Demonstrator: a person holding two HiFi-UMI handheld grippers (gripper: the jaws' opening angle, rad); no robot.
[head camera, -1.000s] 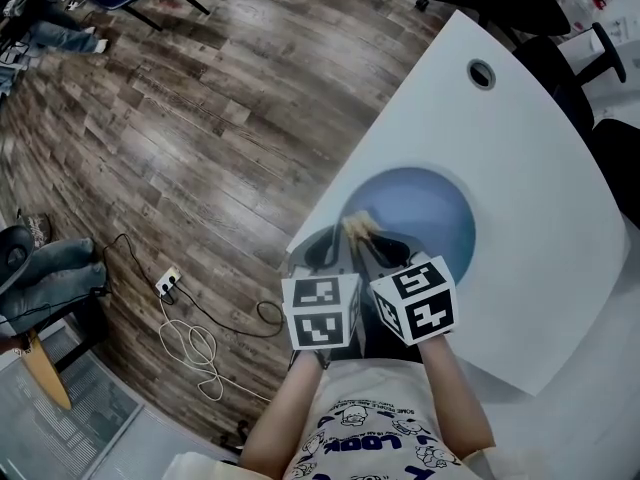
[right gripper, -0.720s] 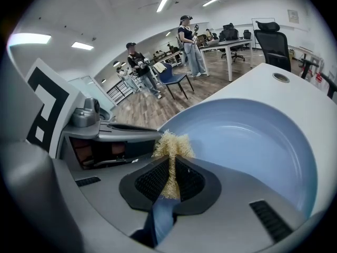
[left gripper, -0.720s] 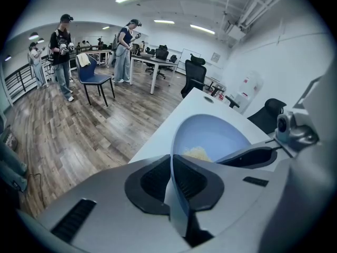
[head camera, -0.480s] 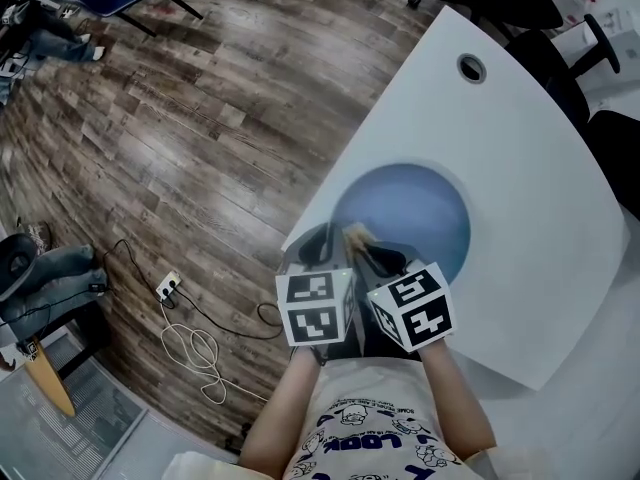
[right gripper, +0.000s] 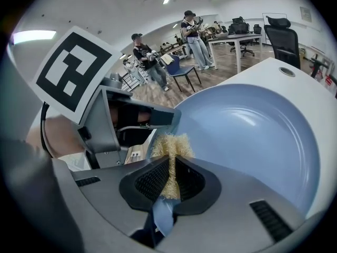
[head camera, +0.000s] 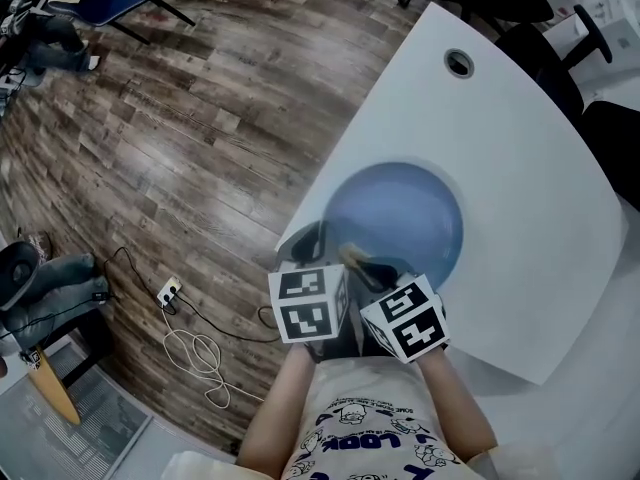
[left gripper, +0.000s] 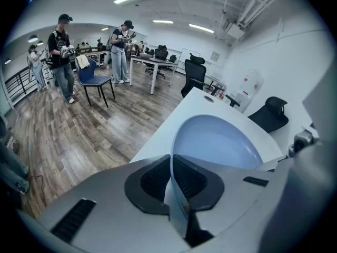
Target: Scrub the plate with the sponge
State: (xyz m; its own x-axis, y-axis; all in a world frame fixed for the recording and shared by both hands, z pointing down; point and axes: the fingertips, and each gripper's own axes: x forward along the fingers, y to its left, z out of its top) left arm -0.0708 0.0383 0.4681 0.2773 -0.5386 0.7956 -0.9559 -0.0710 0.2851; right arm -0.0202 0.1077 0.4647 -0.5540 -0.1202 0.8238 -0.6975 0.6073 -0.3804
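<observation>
Yellow fibrous sponge (right gripper: 171,147) has drawn back to the near rim of round pale-blue plate (right gripper: 247,136). Right gripper (right gripper: 171,178) clenches sponge; left gripper (left gripper: 171,167) clamps plate rim. White table (head camera: 520,148), wood-plank floor (head camera: 200,118).

The plate (head camera: 400,213) is smooth and glossy, catching the ceiling lights like glazed ceramic. The sponge (right gripper: 169,145) is coarse, stringy fibre, rough and dull. The right gripper (right gripper: 171,163) has matt grey plastic shells and black ribbed pads (right gripper: 151,181). The counter (head camera: 520,158) is smooth, matt white. The floor (head camera: 200,118) is grained wood planks with a faint sheen.
</observation>
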